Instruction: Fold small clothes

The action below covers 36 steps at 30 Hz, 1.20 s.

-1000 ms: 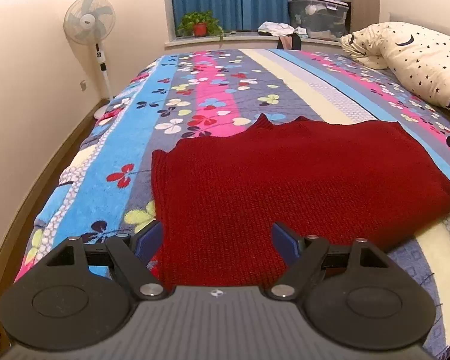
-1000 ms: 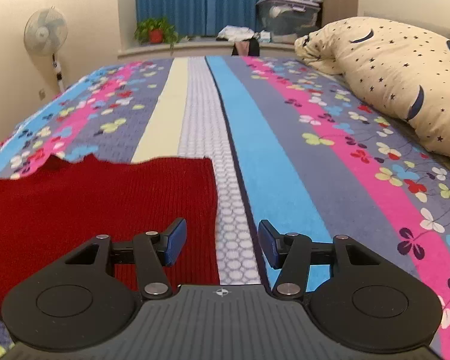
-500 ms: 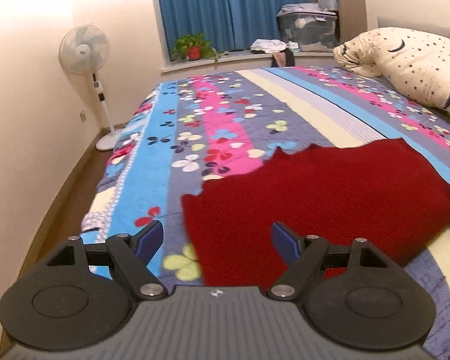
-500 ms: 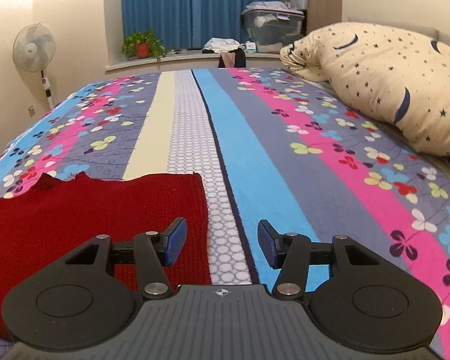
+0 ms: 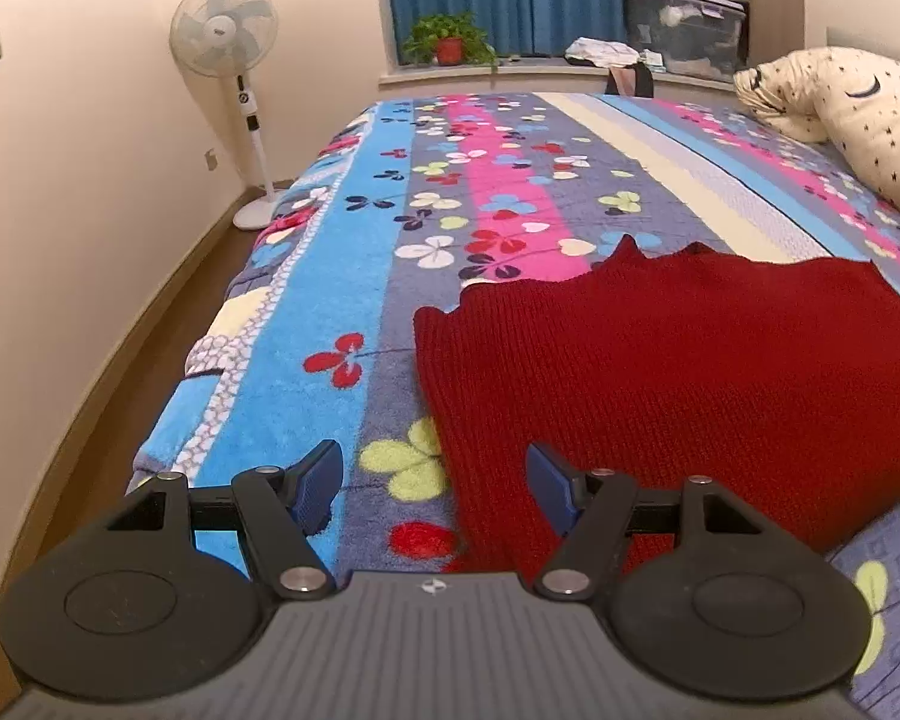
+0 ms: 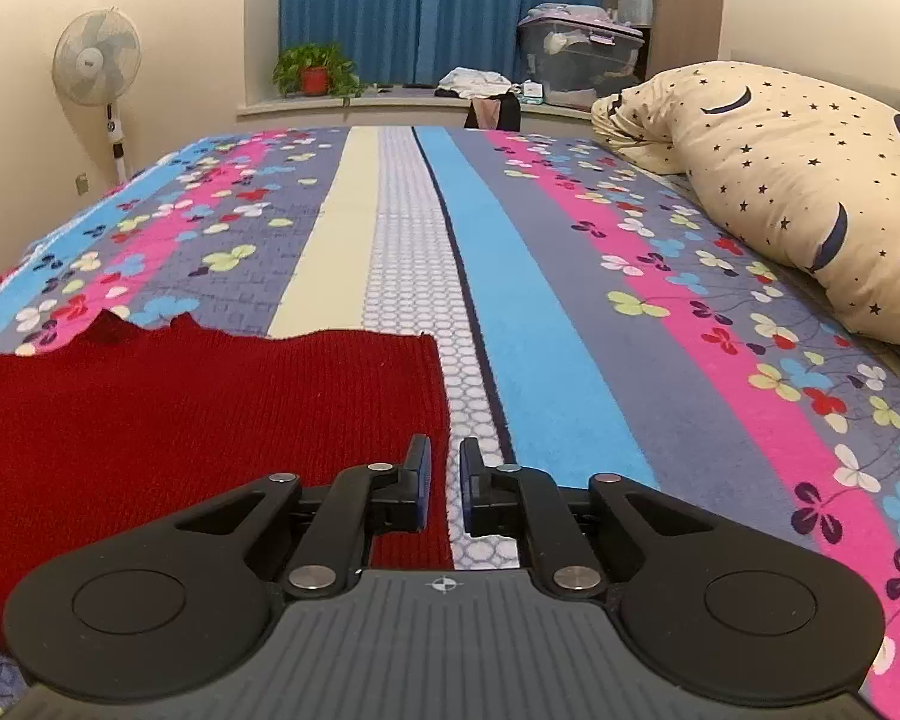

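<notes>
Lying flat on the bed [image 5: 354,276], the red sweater [image 5: 678,372] runs crosswise between both tools: left tool [image 5: 432,489] spread wide over its near left corner, right tool [image 6: 445,492] nearly pressed together, a narrow gap showing, pinching nothing, straddling the right edge.

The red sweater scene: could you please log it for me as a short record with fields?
garment: red sweater, lying flat on the bedspread
left gripper: open, over the sweater's left edge, holding nothing
right gripper: nearly closed at the sweater's right edge, nothing visibly between the fingers
pillow: right side of the bed, apart from the sweater
</notes>
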{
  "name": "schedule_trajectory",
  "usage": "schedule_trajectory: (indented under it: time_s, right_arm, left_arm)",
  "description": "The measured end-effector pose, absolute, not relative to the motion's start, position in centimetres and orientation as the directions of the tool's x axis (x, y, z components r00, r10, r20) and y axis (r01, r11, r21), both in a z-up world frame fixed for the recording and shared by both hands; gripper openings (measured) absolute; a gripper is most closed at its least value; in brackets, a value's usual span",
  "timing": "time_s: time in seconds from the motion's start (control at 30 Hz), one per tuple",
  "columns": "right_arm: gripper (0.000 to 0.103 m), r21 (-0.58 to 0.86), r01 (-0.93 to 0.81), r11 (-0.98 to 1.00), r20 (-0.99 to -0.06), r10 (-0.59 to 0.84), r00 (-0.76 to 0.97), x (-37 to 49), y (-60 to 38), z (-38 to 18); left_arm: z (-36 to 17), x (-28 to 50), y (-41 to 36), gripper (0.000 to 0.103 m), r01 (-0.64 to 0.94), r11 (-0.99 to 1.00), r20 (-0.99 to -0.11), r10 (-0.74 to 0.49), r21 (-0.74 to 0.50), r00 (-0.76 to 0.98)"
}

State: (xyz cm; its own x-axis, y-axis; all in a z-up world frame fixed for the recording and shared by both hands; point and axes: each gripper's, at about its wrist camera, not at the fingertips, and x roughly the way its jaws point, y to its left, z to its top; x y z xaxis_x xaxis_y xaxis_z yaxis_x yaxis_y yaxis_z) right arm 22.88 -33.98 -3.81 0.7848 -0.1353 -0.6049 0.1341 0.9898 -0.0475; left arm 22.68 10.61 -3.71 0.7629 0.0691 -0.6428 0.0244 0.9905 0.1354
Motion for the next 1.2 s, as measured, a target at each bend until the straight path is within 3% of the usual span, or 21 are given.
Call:
schedule_trajectory:
  time_s: [0.1,0.3,0.43,0.6,0.77,0.93,1.2]
  right_arm:
    - [0.025,-0.065,0.133,0.989,-0.609,-0.144,0.78,23.0,-33.7,-4.0]
    - [0.034,-0.087,0.121,0.989,-0.613,-0.149,0.776,22.9,-33.6,-4.3]
    - [0.048,-0.085,0.135,0.987,-0.603,-0.159,0.782,22.7,-33.7,-4.1]
    - [0.048,-0.15,0.051,0.987,-0.574,-0.129,0.808,22.0,-31.7,-4.0]
    - [0.046,-0.116,0.011,0.993,-0.535,-0.072,0.842,21.2,-30.3,-3.3]
    - [0.026,-0.106,-0.006,0.994,-0.526,-0.051,0.849,21.2,-29.6,-3.2]
    - [0.013,-0.129,-0.048,0.991,-0.511,-0.025,0.859,21.2,-28.1,-3.4]
  left_arm:
    - [-3.5,22.5,10.6,0.073,0.021,0.991,-0.634,0.068,0.131,0.771]
    - [-3.3,22.6,10.9,0.073,0.008,0.994,-0.632,0.06,0.105,0.772]
    - [-3.1,22.9,10.8,0.073,0.002,0.996,-0.631,0.053,0.086,0.774]
    - [-2.5,22.7,10.7,0.073,0.001,0.999,-0.614,0.033,0.054,0.788]
    - [-2.5,22.9,10.7,0.073,0.007,0.999,-0.616,0.024,0.047,0.787]
    - [-2.7,23.3,10.9,0.073,0.008,0.999,-0.623,0.02,0.043,0.782]
    - [-2.5,23.5,11.1,0.073,0.005,1.0,-0.622,0.004,0.013,0.783]
